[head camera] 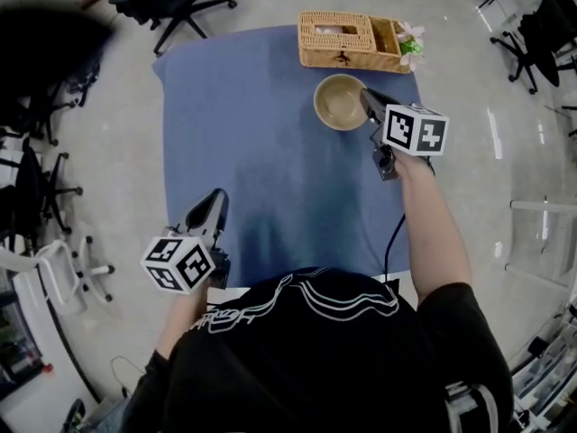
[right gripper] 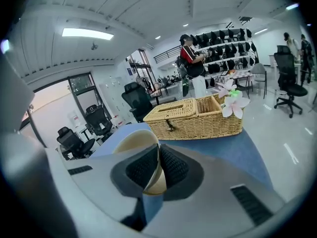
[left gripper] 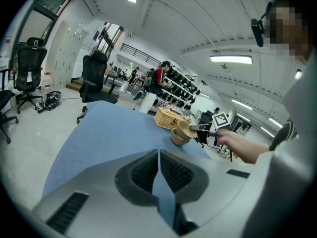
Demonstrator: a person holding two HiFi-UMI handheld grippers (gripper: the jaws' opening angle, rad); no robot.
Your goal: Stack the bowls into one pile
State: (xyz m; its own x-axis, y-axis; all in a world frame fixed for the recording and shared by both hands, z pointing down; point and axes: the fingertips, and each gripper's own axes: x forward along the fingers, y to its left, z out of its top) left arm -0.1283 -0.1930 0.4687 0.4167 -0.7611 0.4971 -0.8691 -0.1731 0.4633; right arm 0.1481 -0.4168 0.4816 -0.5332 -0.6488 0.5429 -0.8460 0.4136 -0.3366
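From overhead, a tan bowl [head camera: 338, 104] sits at the far side of the blue-covered surface [head camera: 270, 161], near a wicker basket [head camera: 347, 39]. The right tongs [head camera: 368, 100] pinch its rim, and the left tongs [head camera: 215, 204] hang idle by the near edge. The left tongs' own camera shows them closed on nothing, with the gripped bowl tilted over what looks like a second bowl [left gripper: 177, 139]. The right tongs' camera shows the pads clamped across the bowl's thin wall. The bowl looks stiff, smooth and probably slippery, so the rim seems the sensible hold.
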